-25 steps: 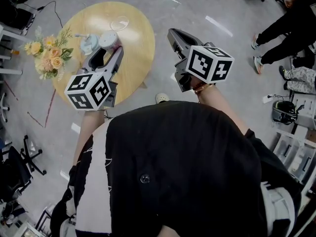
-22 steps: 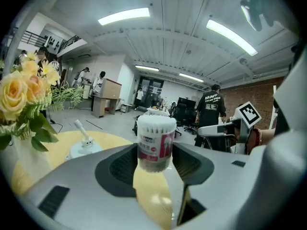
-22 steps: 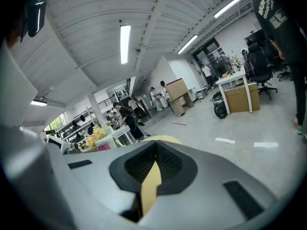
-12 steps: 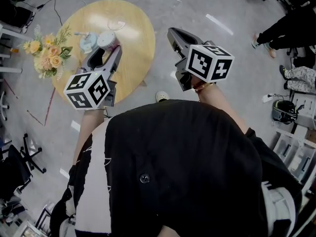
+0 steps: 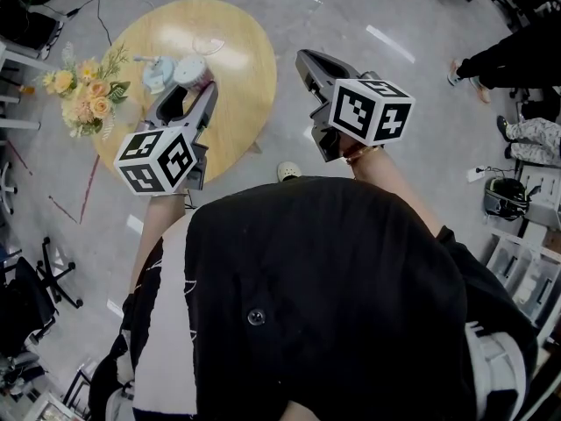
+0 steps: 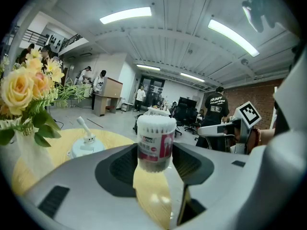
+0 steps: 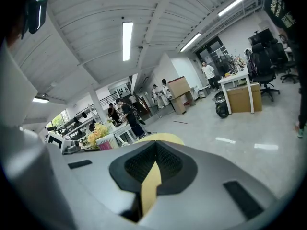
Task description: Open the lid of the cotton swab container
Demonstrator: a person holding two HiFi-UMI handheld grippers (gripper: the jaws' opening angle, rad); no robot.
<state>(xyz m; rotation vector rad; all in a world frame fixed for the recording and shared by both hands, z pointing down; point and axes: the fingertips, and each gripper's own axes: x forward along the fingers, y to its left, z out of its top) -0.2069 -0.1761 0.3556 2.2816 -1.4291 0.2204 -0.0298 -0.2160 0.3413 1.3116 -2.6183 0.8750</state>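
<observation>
**Left tongs holding the swab tub, right tongs shut and empty**

Going left to right: a bunch of yellow and peach flowers [image 5: 83, 95] sits at the left edge of the round light-wood table [image 5: 241, 95]. Just beside it, your left gripper [image 5: 195, 88] has its jaws clamped on both sides of the clear plastic cotton swab container with a pink label [image 5: 193, 68], which stands upright on the table. Your right gripper [image 5: 304, 58] is well apart, out over the grey floor [image 5: 351, 7], jaws pressed together on nothing.
</observation>
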